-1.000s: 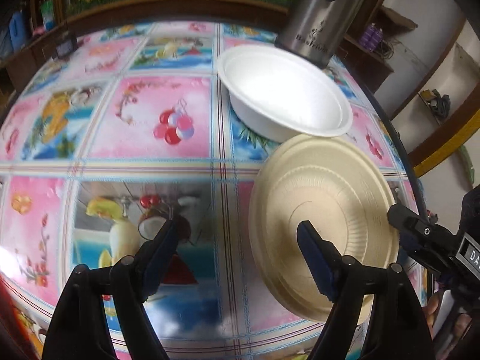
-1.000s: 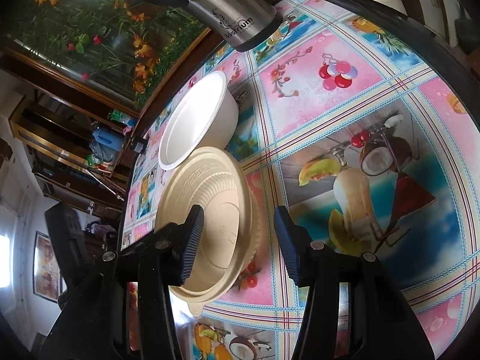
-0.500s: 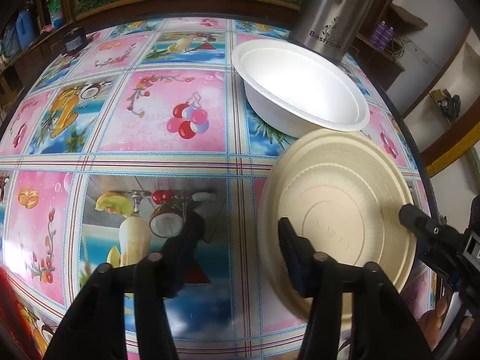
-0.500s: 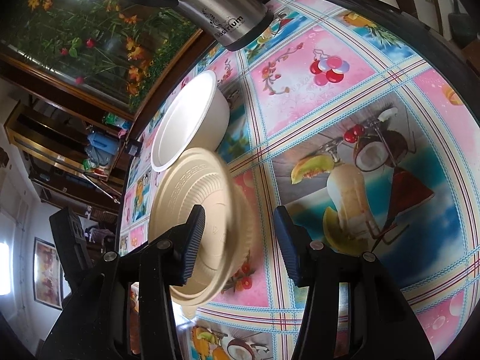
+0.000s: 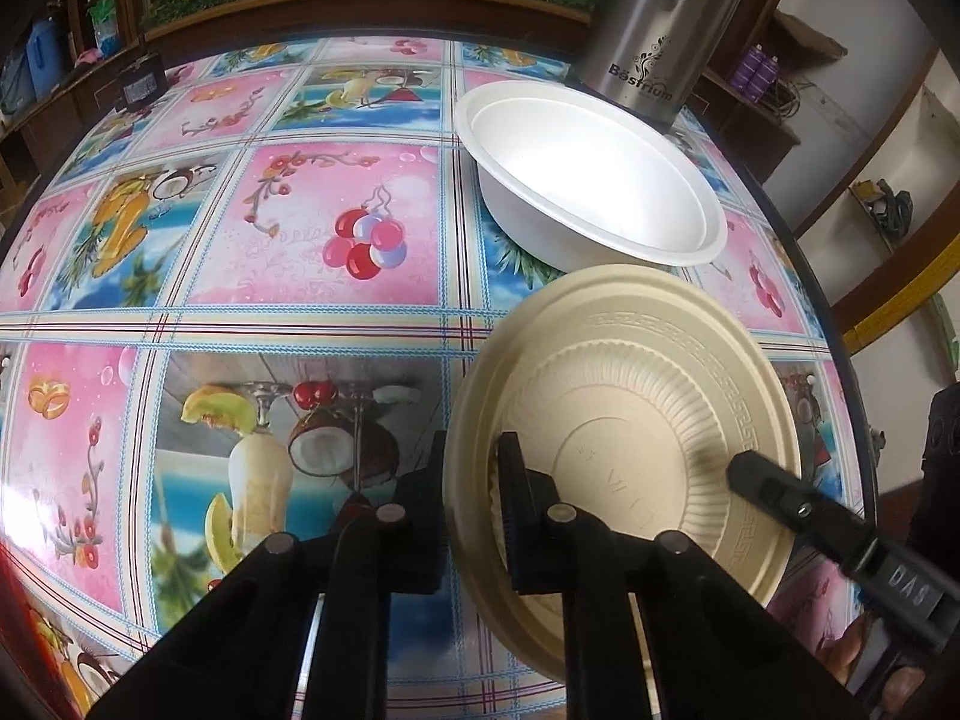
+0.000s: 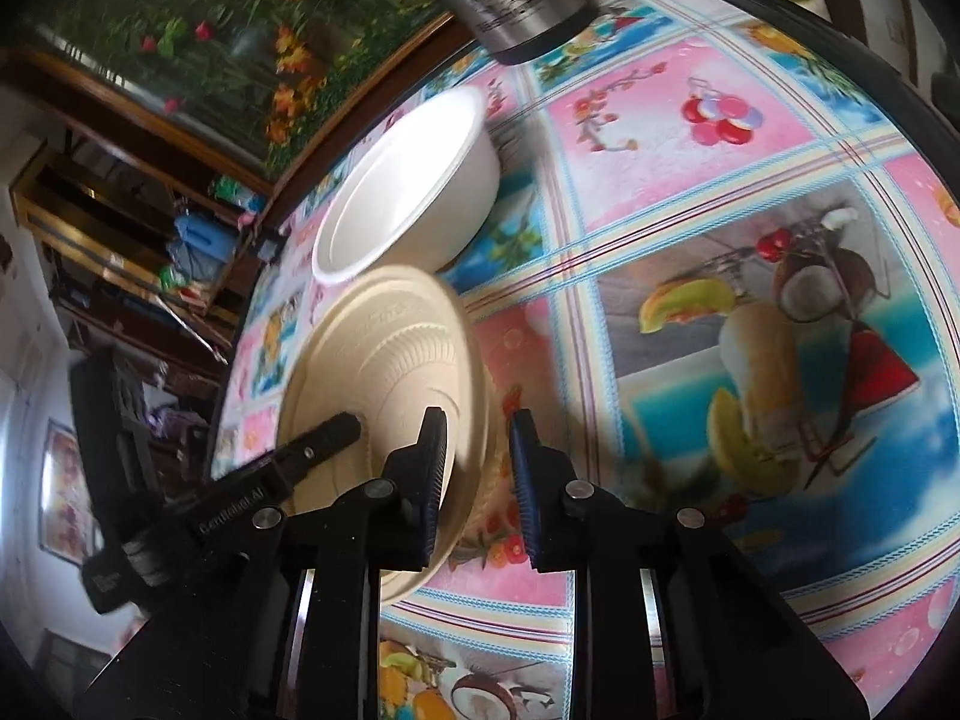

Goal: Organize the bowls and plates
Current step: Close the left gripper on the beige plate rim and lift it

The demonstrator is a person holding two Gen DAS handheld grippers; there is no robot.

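Left wrist view: left hand-held gripper (image 5: 471,492) has its fingers narrowed onto the near-left rim of the beige plate (image 5: 624,396), one finger outside under the rim, the other inside on the plate face. It reads as clamped on the rim, though contact is partly hidden by the finger itself. The plate sits tilted, its left edge lifted off the counter (image 5: 240,240); a second beige piece seems to lie under it, but whether that is a bowl or another plate I cannot tell.

Right hand-held gripper (image 6: 477,483) straddles the opposite rim of the same plate (image 6: 384,360) in the right wrist view. Its fingers are closed down to a narrow gap, and whether they actually pinch the rim cannot be told, since that frame is motion-blurred. Its finger (image 5: 774,492) lies over the plate's right side in the left view.

The white bowl (image 5: 594,174) stands upright just beyond the plate, nearly touching its far rim, dead ahead along both grippers' forward axis. The steel flask (image 5: 660,18) is right behind the bowl.

Judgement: the plate is round with no long axis, and both hands are about equally near. The next move likely carries the plate clear of the white bowl.
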